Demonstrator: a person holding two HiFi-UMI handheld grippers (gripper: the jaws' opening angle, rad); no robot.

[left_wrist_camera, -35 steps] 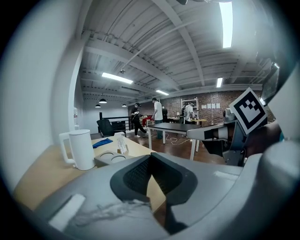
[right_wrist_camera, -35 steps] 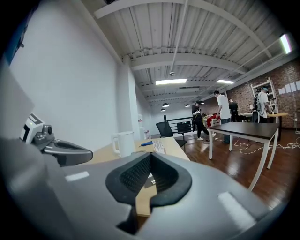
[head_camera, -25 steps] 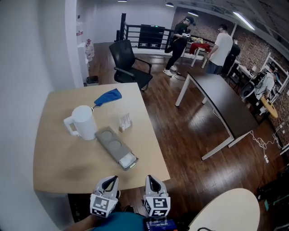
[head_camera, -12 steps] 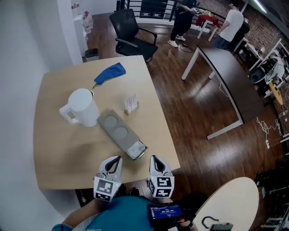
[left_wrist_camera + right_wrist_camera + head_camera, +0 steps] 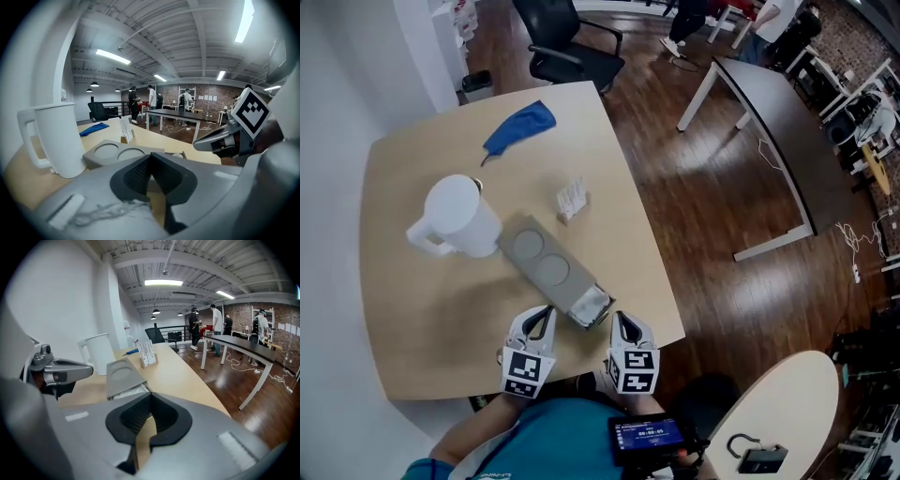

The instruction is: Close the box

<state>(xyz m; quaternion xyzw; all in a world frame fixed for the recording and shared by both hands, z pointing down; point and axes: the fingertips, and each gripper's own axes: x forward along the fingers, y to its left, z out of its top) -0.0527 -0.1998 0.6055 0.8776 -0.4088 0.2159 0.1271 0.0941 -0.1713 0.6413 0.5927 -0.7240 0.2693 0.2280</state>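
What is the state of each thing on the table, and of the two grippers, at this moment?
box: open at its near end, white contents showing.
pitcher: upright, by the box's far end.
blue cloth: lying crumpled, apart from the rest.
small holder: standing, apart from the box.
left gripper: jaws together, empty.
right gripper: jaws together, empty.

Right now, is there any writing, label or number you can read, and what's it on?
No text here can be read.
Device screen, bottom of the head view: lit characters, too small to read.
Card stand on the table: any print too blurred to read.
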